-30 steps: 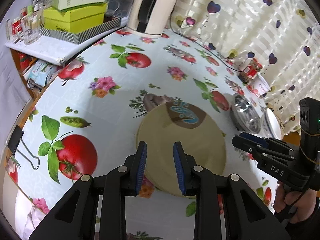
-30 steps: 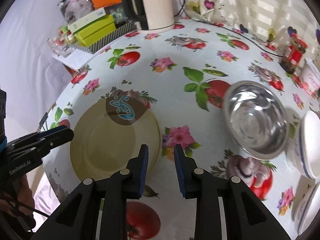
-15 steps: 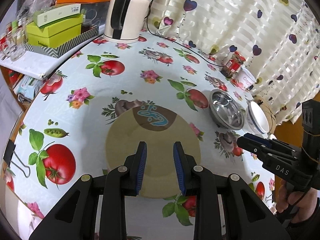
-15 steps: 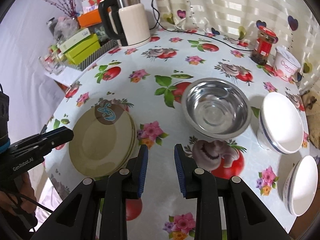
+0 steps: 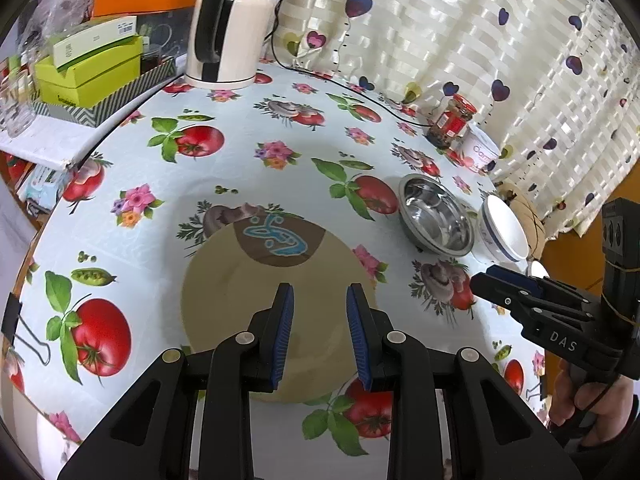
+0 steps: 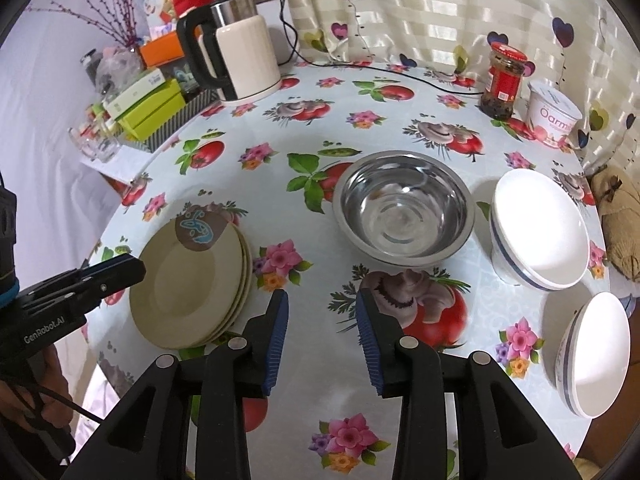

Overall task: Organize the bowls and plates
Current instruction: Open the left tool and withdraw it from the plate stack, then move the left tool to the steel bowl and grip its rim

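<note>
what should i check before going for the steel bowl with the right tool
1. Right tool open and empty: ok.
2. Steel bowl upright, nothing inside: ok.
3. Bowl apart from the nearest white bowl: ok, gap visible.
4. Left tool open, holding nothing: ok.
5. Plate stack settled flat: ok, edges slightly offset.
6. Second white bowl near the table edge: cannot tell how secure.

A pale blue tablecloth (image 6: 320, 92) printed with red tomatoes, pink flowers and mushrooms carries beige plates (image 6: 192, 284) with a brown-and-blue emblem; right of them, a silver bowl (image 6: 404, 210) and blue-striped white bowls (image 6: 540, 232).
</note>
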`<action>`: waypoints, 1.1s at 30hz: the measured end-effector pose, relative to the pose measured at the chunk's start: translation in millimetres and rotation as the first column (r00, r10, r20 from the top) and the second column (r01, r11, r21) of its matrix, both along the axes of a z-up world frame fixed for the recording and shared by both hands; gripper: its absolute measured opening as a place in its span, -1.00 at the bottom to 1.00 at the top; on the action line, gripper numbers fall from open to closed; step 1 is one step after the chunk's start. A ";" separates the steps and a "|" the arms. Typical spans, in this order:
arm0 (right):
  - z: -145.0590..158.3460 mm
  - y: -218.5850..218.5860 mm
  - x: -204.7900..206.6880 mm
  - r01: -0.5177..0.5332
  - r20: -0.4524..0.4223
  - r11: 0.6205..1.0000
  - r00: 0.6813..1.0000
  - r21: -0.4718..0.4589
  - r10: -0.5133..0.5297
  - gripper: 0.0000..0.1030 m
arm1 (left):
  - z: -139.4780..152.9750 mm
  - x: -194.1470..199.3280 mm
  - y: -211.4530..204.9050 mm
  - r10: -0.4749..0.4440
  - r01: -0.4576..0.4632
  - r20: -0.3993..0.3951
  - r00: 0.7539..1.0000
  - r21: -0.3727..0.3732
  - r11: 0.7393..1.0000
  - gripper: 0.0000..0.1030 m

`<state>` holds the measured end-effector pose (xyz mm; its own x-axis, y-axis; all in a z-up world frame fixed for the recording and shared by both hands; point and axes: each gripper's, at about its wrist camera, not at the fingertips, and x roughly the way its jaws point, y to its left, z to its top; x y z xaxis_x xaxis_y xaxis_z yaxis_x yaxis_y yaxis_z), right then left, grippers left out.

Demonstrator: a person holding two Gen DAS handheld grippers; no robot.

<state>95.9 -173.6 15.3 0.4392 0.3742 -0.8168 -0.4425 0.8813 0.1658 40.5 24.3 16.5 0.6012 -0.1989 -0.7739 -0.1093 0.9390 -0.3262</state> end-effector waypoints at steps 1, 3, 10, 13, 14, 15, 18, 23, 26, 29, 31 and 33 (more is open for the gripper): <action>0.5 -1.1 0.2 0.001 0.001 1.000 1.000 0.000 -0.001 -0.33 | 0.2 1.2 -1.6 -0.004 0.004 -0.001 1.000 -0.001 1.000 -0.46; 1.4 -3.8 0.4 0.005 0.002 1.000 1.000 0.004 -0.005 -0.33 | 1.4 3.3 -5.0 -0.014 0.014 0.002 1.000 -0.001 1.000 -0.46; 4.6 -13.4 2.7 0.024 0.011 1.000 1.000 0.011 -0.024 -0.33 | 6.1 10.7 -13.0 -0.039 0.039 0.013 0.999 -0.005 0.999 -0.46; 5.2 -16.1 4.4 0.033 0.012 0.999 0.999 0.015 -0.033 -0.33 | 8.9 14.9 -17.1 -0.053 0.053 0.020 0.998 -0.005 0.999 -0.46; 5.4 -17.3 5.1 0.037 0.012 0.999 0.999 0.018 -0.037 -0.33 | 9.6 16.7 -18.6 -0.060 0.060 0.022 0.998 -0.005 0.998 -0.46; 5.4 -18.1 5.8 0.039 0.012 0.999 0.999 0.020 -0.039 -0.33 | 10.7 19.5 -20.9 -0.070 0.070 0.023 0.997 -0.003 0.998 -0.46; 5.7 -21.8 7.3 0.051 0.011 0.998 0.999 0.036 -0.051 -0.33 | 13.1 26.4 -27.6 -0.092 0.092 0.029 0.995 0.005 0.996 -0.46; 3.2 -29.7 11.6 0.074 0.003 0.996 0.997 0.054 -0.074 -0.33 | 15.0 42.8 -42.1 -0.135 0.134 0.037 0.990 0.012 0.991 -0.46; 0.6 -35.2 15.8 0.091 -0.003 0.994 0.996 0.067 -0.091 -0.33 | 13.3 55.4 -49.0 -0.152 0.152 0.032 0.988 0.004 0.988 -0.46; -3.2 -41.9 21.5 0.117 -0.015 0.990 0.993 0.084 -0.116 -0.33 | 10.4 67.2 -54.6 -0.164 0.164 0.024 0.986 -0.004 0.986 -0.46; -7.2 -46.7 26.8 0.135 -0.029 0.986 0.991 0.095 -0.133 -0.33 | 8.2 75.6 -57.8 -0.170 0.171 0.018 0.985 -0.011 0.985 -0.46; -10.5 -50.6 30.9 0.152 -0.040 0.983 0.988 0.105 -0.148 -0.33 | 5.7 83.7 -60.1 -0.174 0.174 0.015 0.985 -0.016 0.985 -0.46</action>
